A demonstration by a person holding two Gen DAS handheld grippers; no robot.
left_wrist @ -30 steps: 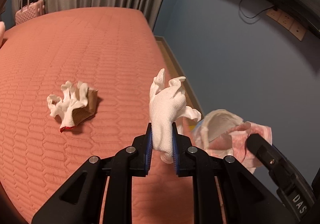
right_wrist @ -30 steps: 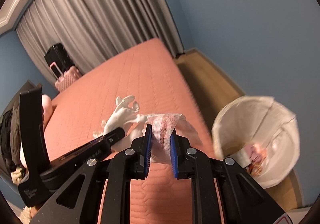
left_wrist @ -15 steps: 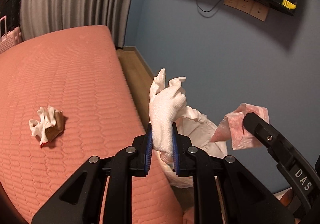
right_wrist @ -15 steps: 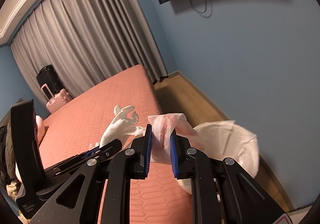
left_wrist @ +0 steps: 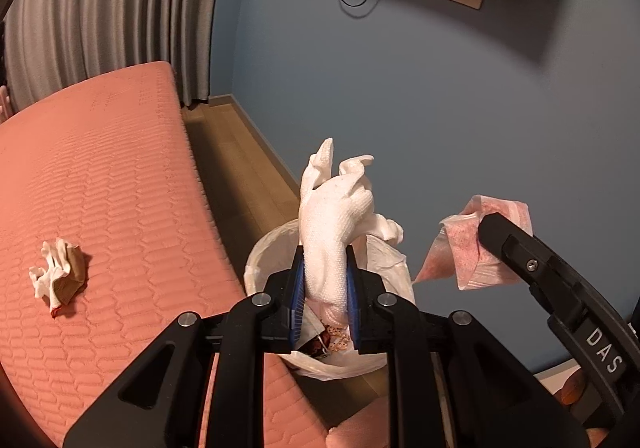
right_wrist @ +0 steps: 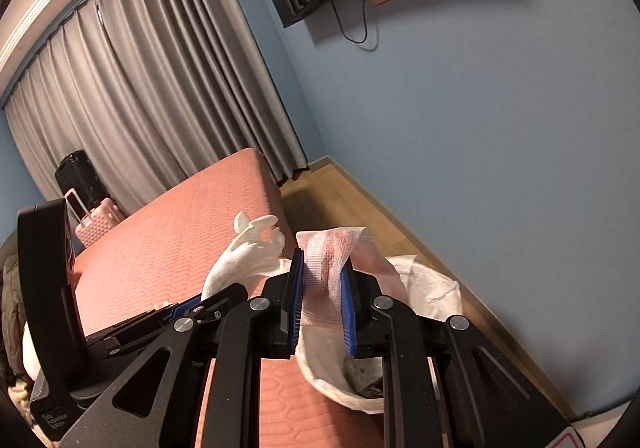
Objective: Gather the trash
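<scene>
Left wrist view: a white knitted glove [left_wrist: 334,232] is clamped upright between the blue pads of the left claw [left_wrist: 324,288], directly above a white-lined trash bin [left_wrist: 256,260] that stands on the wooden floor [left_wrist: 244,168] beside the bed [left_wrist: 100,184]. Wrappers are seen in the bin below the pads. To the right, a pink-stained wipe [left_wrist: 476,248] is pinched by the right claw [left_wrist: 492,232], level with the glove and apart from it. A second crumpled glove with a brown scrap [left_wrist: 58,274] is left lying on the bed's pink quilted cover, well apart from the bin.

Right wrist view: the wipe [right_wrist: 326,264] is gripped between the right claw's [right_wrist: 322,288] pads above the bin's rim [right_wrist: 432,280], with the glove [right_wrist: 248,252] just to the left. Grey curtains [right_wrist: 160,96] and a blue wall [right_wrist: 480,128] are seen behind.
</scene>
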